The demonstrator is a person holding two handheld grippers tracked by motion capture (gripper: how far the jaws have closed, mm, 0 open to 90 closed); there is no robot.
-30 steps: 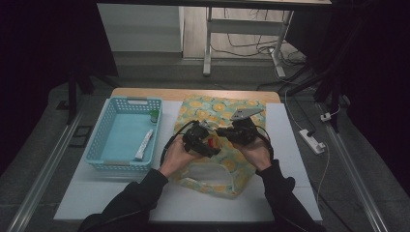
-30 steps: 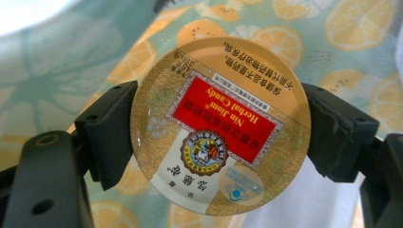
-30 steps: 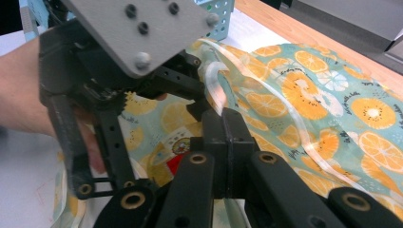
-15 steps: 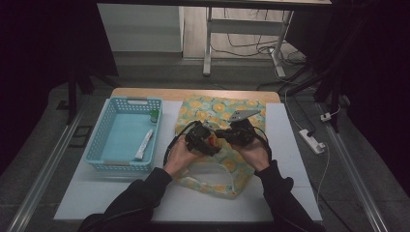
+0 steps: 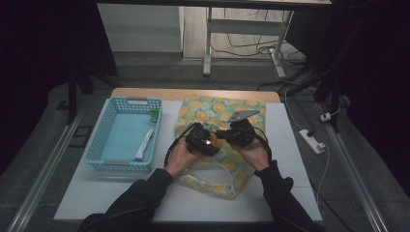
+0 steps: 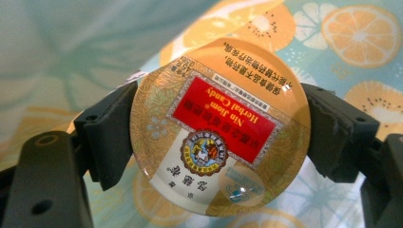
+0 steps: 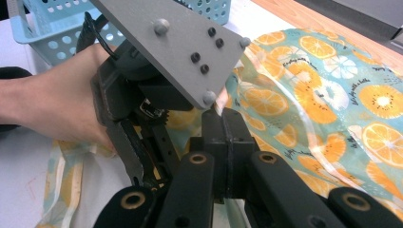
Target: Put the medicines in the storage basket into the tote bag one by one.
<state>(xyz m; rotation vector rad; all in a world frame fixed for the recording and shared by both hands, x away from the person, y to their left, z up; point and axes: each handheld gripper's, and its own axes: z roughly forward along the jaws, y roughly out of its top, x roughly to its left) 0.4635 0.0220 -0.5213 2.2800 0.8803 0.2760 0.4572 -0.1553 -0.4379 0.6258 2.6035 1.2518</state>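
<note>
left hand-held gripper (image 6: 209,137) pinches the candy tin (image 6: 219,127) over the bag (image 5: 241,108), right hand-held gripper (image 7: 227,142) pressed together on a bag edge, so next, i reckon, tin into the opening.

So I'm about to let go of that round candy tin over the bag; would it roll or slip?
The round candy tin looks glossy, so it may slip. Held by its rim between the left gripper fingers, it could roll on edge, though the soft orange-print bag should probably stop it.
</note>
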